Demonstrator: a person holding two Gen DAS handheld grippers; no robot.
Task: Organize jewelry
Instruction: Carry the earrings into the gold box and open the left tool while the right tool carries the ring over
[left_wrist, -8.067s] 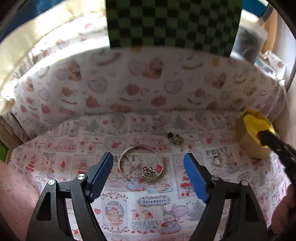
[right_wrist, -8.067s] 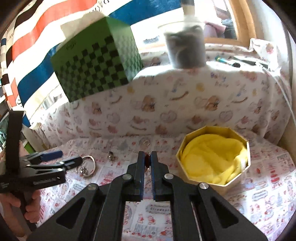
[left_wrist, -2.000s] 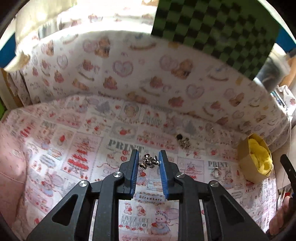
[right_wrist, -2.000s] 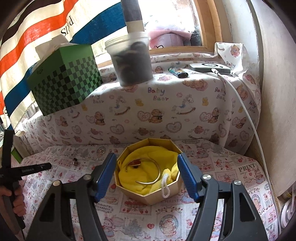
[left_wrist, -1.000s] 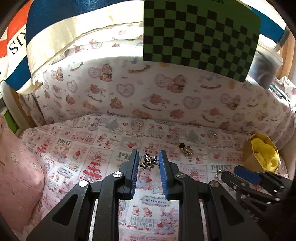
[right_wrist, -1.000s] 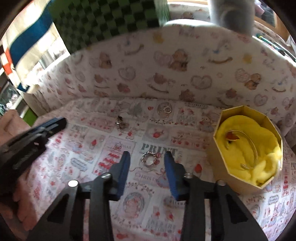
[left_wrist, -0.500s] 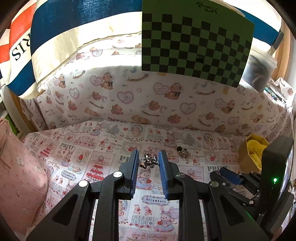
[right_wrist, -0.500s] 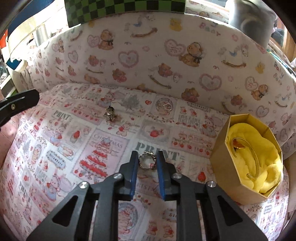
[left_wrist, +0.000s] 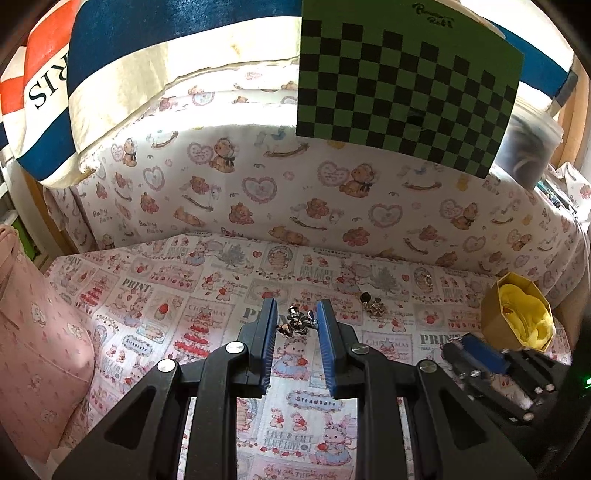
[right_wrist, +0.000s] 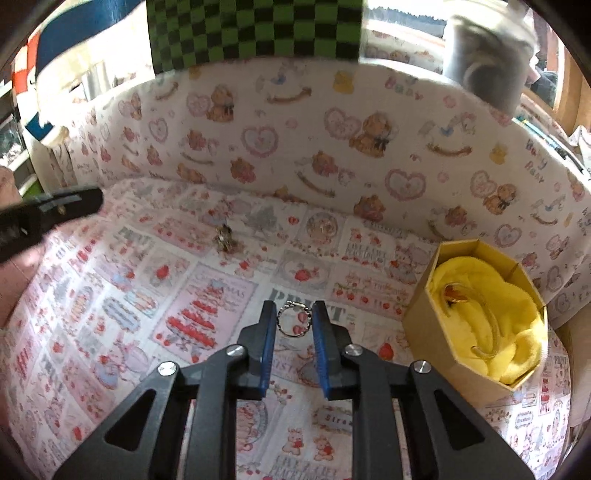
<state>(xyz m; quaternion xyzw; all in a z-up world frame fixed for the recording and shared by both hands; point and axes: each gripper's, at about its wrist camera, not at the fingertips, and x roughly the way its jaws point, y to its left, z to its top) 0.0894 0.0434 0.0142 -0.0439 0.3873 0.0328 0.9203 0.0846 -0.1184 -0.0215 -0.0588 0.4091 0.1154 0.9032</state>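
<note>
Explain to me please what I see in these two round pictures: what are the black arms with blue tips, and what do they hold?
There is no robot here: a person holds one hand tool in each hand, and each tool has a wide-angle camera looking along its two fingers. One picture comes from each tool.

The left tongs are shut on a small silver cluster of charms. The right tongs are shut on a thin silver beaded ring.

On the printed cartoon cloth lie a small dark and gold earring pair and a small ring. To the right stands an octagonal cardboard box lined with yellow cloth, the likely place for the jewelry.
</note>
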